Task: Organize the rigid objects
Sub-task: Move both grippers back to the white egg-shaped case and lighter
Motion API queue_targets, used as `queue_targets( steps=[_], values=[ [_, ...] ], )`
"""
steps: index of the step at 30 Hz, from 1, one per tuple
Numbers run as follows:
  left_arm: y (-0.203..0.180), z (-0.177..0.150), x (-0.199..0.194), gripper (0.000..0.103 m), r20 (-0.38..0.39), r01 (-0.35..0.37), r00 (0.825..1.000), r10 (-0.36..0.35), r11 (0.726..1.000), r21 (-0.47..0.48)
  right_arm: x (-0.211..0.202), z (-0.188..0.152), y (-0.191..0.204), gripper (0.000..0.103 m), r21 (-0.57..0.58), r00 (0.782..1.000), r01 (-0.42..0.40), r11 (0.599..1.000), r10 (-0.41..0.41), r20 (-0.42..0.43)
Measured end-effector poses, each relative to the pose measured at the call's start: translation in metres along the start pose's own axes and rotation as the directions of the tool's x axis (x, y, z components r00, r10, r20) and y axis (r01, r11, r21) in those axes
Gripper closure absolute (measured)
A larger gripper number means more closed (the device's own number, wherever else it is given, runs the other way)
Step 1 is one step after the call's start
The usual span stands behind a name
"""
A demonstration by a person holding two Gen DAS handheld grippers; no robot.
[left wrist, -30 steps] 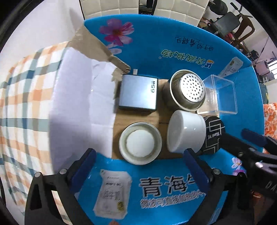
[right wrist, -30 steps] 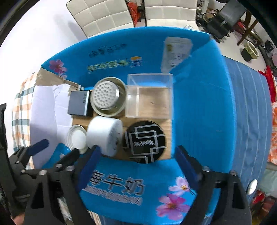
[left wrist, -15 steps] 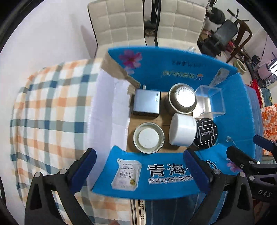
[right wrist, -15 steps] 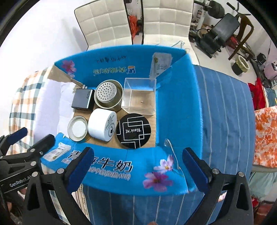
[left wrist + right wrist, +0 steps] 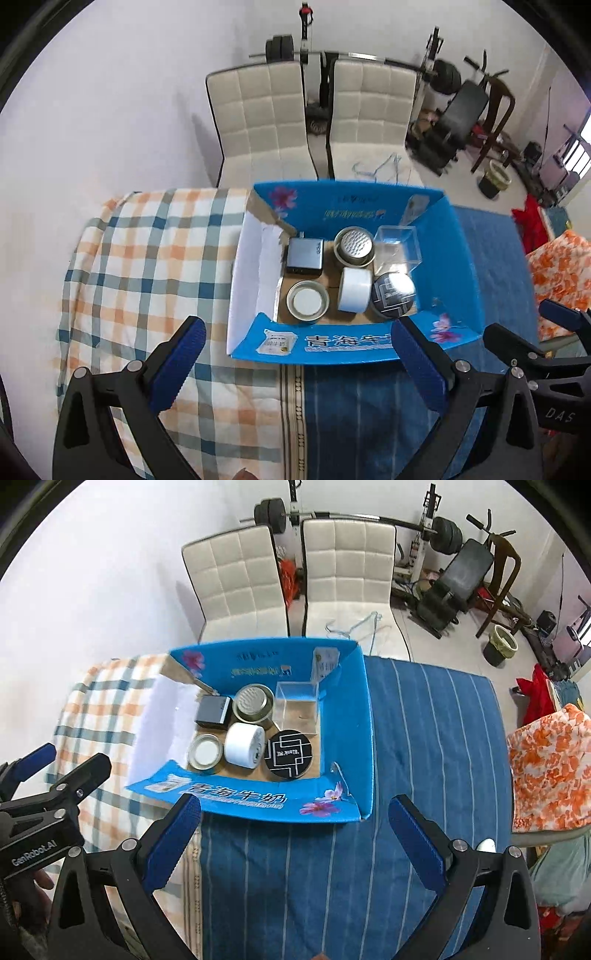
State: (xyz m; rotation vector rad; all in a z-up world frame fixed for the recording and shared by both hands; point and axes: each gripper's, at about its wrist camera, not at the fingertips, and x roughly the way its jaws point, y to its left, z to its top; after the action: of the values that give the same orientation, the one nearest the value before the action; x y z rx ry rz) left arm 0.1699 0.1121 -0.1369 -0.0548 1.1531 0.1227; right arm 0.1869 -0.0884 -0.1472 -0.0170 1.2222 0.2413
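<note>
An open blue cardboard box (image 5: pixel 454 258) (image 5: pixel 347 716) sits on the table. In it lie a grey square box (image 5: pixel 305 254) (image 5: pixel 212 711), a perforated metal can (image 5: pixel 354 245) (image 5: pixel 253 703), a clear plastic box (image 5: pixel 397 245) (image 5: pixel 297 709), a round tin with a white lid (image 5: pixel 307 302) (image 5: pixel 205 753), a white cylinder (image 5: pixel 354 289) (image 5: pixel 243 745) and a black round tin (image 5: pixel 393 295) (image 5: pixel 289 753). My left gripper (image 5: pixel 295 362) and my right gripper (image 5: pixel 295 834) are both open and empty, held well above and in front of the box.
The table carries a checked cloth (image 5: pixel 147 266) on the left and a blue striped cloth (image 5: pixel 436 746) on the right. Two white chairs (image 5: pixel 288 576) stand behind it. Gym gear (image 5: pixel 461 561) is at the back right, and an orange floral cloth (image 5: pixel 546 768) lies at the right.
Both grippers have pulled back and up from the box, so it looks much smaller and the room shows. The objects in the box have not moved.
</note>
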Motion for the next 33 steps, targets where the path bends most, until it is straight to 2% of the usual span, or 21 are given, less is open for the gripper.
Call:
queue_targets(
  steps=[9,15,20,24,29,33],
  values=[
    [-0.017,-0.013,-0.058,0.0,0.062,-0.009,0.998,0.008,1.0,0.023,-0.055,-0.016,-0.01,0.0,0.001,0.997,-0.072,0.997,0.072,0.042],
    [-0.032,-0.019,-0.077,0.0,0.084,0.008,0.996,-0.009,1.0,0.016,-0.068,-0.027,-0.046,0.0,0.052,0.995,-0.087,0.995,0.084,0.047],
    [-0.063,-0.02,-0.078,0.0,0.095,0.034,0.995,-0.038,0.998,0.046,-0.067,-0.042,-0.105,0.0,0.145,0.999,-0.042,0.989,0.037,0.039],
    [-0.102,-0.023,-0.056,0.0,0.042,0.085,0.995,-0.088,0.993,0.084,-0.057,-0.059,-0.161,0.0,0.224,1.0,0.015,0.974,-0.016,0.002],
    [-0.173,-0.034,-0.014,0.0,-0.052,0.156,0.987,-0.149,0.973,0.168,-0.031,-0.094,-0.25,0.0,0.361,0.993,0.11,0.926,-0.091,-0.069],
    [-0.231,-0.048,0.023,0.0,-0.138,0.216,0.972,-0.189,0.953,0.215,0.007,-0.126,-0.321,0.0,0.477,0.987,0.135,0.869,-0.075,-0.143]
  ],
)
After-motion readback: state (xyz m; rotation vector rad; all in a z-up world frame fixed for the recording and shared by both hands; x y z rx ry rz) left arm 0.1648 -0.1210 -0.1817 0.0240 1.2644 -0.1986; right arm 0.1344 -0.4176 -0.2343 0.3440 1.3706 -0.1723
